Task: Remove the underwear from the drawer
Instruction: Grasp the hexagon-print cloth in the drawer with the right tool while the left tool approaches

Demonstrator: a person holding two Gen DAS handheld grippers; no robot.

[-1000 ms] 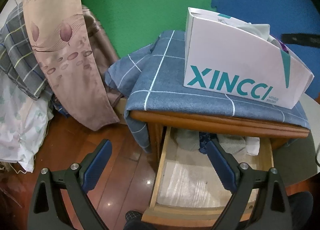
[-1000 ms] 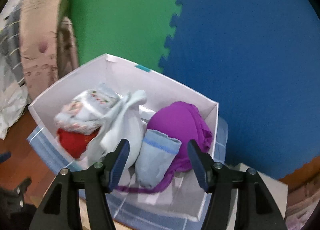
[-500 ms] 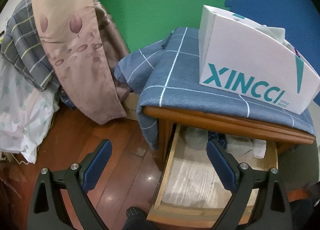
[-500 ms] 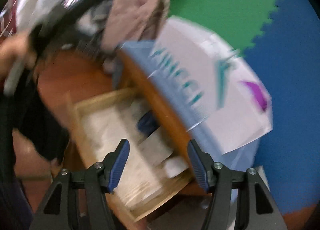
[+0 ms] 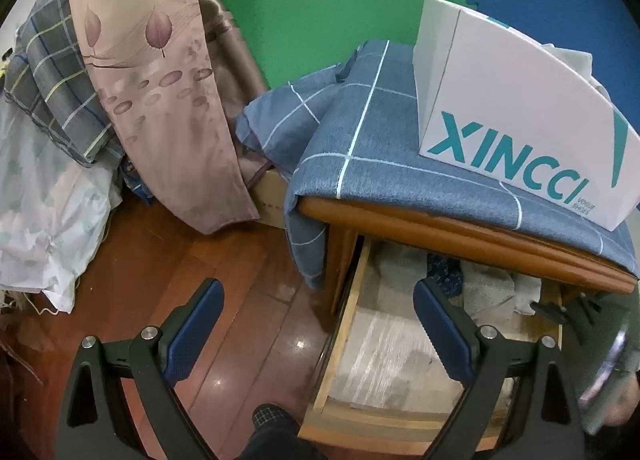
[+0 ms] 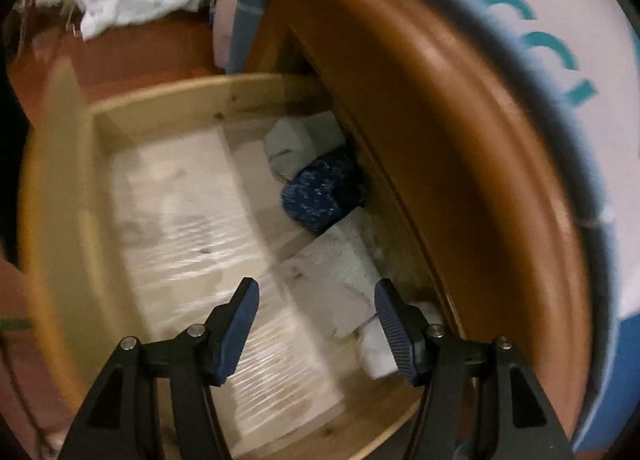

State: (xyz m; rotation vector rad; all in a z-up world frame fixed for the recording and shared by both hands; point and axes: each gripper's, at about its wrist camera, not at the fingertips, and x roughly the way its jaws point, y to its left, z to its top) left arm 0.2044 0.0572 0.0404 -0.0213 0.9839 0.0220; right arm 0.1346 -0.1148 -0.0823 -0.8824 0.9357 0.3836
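Note:
The wooden drawer [image 6: 56, 228] stands pulled out under the nightstand top. Along its back lie rolled underwear: a pale grey roll [image 6: 302, 142], a dark blue speckled roll [image 6: 320, 196], a light grey folded piece [image 6: 332, 280] and a white piece [image 6: 374, 344]. My right gripper [image 6: 316, 312] hovers open just above the light grey piece, nothing between its pads. In the left wrist view the drawer [image 5: 344, 324] lies below right, with the same rolls [image 5: 448, 280] at its back. My left gripper [image 5: 316, 320] hangs open over the drawer's left edge and the floor.
A white XINCCI box [image 5: 520, 132] holding clothes sits on a blue checked cloth [image 5: 360, 164] over the nightstand. Hanging fabrics [image 5: 160, 80] and bedding [image 5: 40, 200] crowd the left. Wooden floor [image 5: 180, 260] lies beside the drawer. The right gripper's arm [image 5: 600, 360] shows at the right edge.
My right gripper dropped from above the box of clothes down into the open drawer, rolling as it went. The left gripper barely shifted, its view sliding slightly left.

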